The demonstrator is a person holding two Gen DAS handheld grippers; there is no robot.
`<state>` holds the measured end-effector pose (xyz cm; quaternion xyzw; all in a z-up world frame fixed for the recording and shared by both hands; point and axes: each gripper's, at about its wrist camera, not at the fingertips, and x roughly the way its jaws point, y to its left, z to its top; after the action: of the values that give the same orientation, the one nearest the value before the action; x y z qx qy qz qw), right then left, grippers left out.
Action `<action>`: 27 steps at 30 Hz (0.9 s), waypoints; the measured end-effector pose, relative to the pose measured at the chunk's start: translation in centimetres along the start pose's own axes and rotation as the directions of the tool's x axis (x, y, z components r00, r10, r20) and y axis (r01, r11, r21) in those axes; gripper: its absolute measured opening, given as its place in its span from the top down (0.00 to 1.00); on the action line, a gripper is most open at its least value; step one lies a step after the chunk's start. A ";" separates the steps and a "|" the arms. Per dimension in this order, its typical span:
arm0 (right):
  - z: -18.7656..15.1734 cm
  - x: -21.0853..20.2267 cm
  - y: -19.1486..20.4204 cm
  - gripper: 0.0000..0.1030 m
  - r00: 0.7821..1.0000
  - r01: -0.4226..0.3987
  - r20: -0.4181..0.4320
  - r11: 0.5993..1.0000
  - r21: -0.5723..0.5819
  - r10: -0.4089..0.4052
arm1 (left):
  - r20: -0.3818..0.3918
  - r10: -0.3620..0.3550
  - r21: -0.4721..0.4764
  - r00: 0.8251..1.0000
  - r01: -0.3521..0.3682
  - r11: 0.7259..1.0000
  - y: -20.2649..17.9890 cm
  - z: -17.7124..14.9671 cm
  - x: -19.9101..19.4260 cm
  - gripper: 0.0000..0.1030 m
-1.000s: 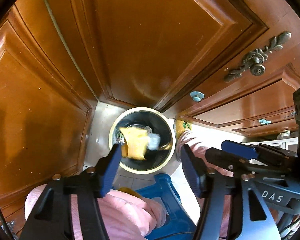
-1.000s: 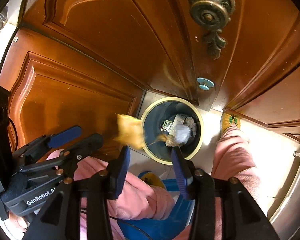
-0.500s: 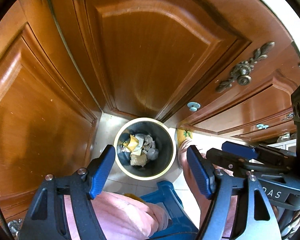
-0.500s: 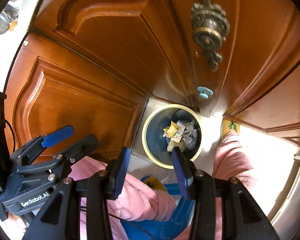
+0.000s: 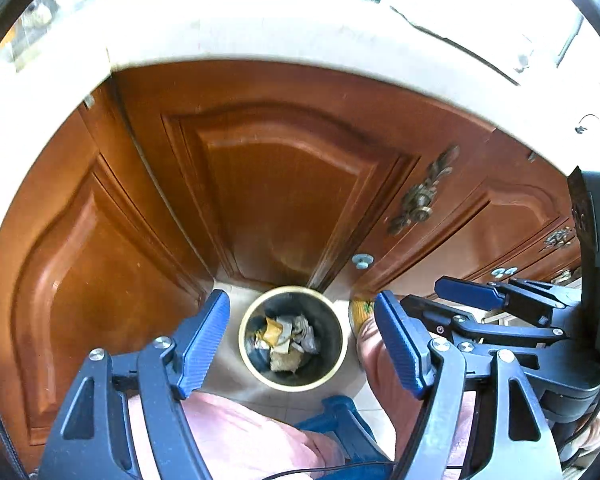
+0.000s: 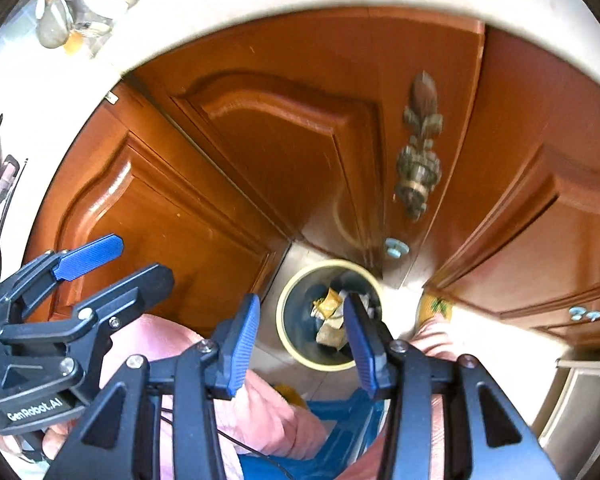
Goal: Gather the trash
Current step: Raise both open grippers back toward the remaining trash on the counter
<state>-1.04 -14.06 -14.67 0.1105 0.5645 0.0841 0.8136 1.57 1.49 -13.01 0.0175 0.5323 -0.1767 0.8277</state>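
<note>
A round dark bin [image 5: 245,336] with a cream rim stands on the floor against the wooden cabinet. It holds crumpled trash [image 5: 300,330], with a yellow wrapper [image 5: 271,330] lying on top. My left gripper [image 5: 300,300] hovers high above the bin, open and with nothing between its blue pads. My right gripper [image 6: 302,300] is also well above the bin [image 6: 283,320], open, and the trash [image 6: 329,322] shows far below between its jaws. Each gripper appears in the other's view: the right gripper [image 5: 440,300] and the left gripper [image 6: 140,260].
Brown cabinet doors with an ornate metal handle [image 5: 420,200] rise behind the bin. A pale counter edge [image 5: 260,36] runs above them. A person's pink-clad legs [image 5: 240,440] and a blue stool [image 5: 340,420] lie below me, and a slipper [image 6: 436,308] sits right of the bin.
The yellow wrapper dropped from between the left jaws into the bin. The left jaws widened. Both grippers rose, so the bin looks smaller and the counter edge came into view.
</note>
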 end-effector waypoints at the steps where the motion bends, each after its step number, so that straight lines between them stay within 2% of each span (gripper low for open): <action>1: 0.2 -0.7 0.2 0.57 1.000 0.000 0.015 1.000 -0.003 0.000 | 0.010 0.002 0.006 1.000 -0.002 1.000 -0.2 0.2 -0.5 0.29; 12: 3.7 -8.1 0.8 0.57 0.989 0.011 0.145 1.000 -0.021 -0.008 | 0.140 0.020 0.060 0.990 -0.029 0.998 -0.6 4.3 -7.3 0.29; 19: 6.7 -12.7 1.5 0.57 0.969 0.065 0.243 0.996 -0.069 -0.046 | 0.224 0.023 0.102 0.974 -0.047 0.994 -1.1 7.9 -10.9 0.28; 20: 7.0 -13.2 1.7 0.57 0.971 0.059 0.235 0.996 -0.063 -0.043 | 0.233 0.022 0.105 0.972 -0.047 0.993 -1.1 8.5 -11.3 0.28; 24: 8.6 -15.2 2.3 0.57 0.955 0.109 0.287 0.989 -0.097 -0.077 | 0.273 0.026 0.111 0.962 -0.059 0.992 -1.2 10.6 -12.7 0.28; 27: 10.0 -16.4 2.8 0.51 0.941 0.141 0.324 0.982 -0.123 -0.094 | 0.300 0.029 0.116 0.953 -0.067 0.991 -1.3 12.4 -13.6 0.28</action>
<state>2.59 -16.55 4.25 0.0293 0.4246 0.0573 0.9031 6.96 1.34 4.67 0.0552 0.3890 -0.1901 0.8997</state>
